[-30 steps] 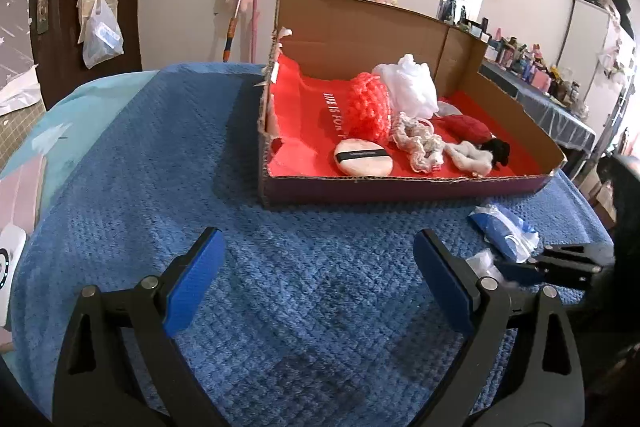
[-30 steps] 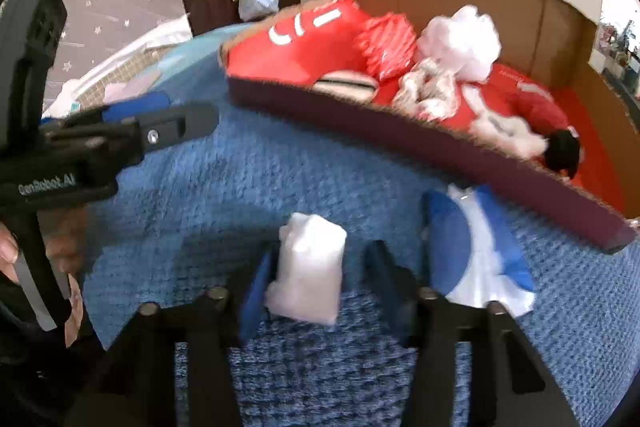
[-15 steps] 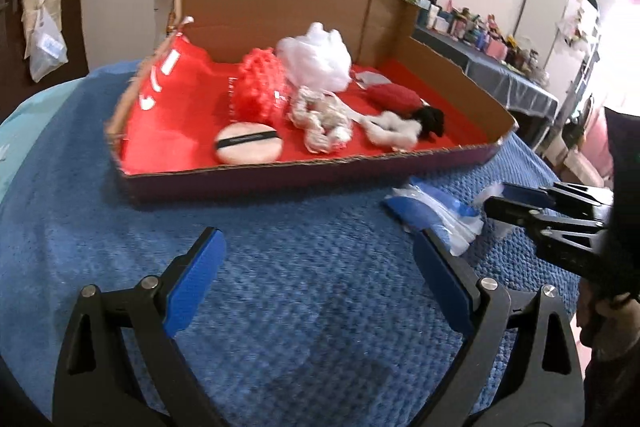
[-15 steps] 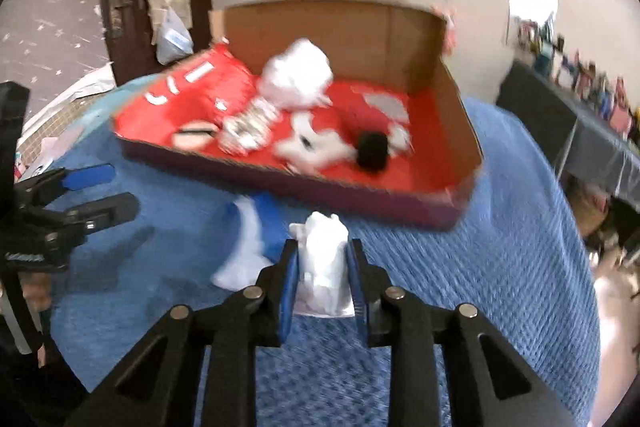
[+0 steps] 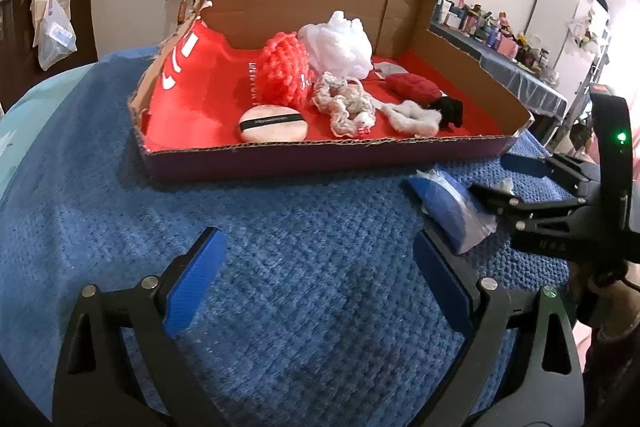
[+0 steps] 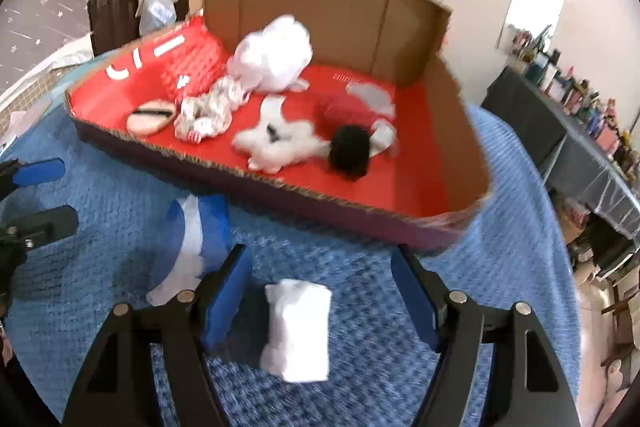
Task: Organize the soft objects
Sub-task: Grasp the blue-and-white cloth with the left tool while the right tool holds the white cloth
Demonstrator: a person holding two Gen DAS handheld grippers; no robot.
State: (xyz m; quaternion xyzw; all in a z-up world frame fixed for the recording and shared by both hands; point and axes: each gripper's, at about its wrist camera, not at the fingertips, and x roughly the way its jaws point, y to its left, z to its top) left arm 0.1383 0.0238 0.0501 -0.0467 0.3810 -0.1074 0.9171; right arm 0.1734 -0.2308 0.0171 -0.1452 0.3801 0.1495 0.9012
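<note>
The right gripper is spread wide over a small white packet lying loose on the blue blanket, just in front of the cardboard box; its long axis runs toward the box. The left gripper is spread too, holding nothing. A blue-and-white pouch lies beside the box's front wall
</note>
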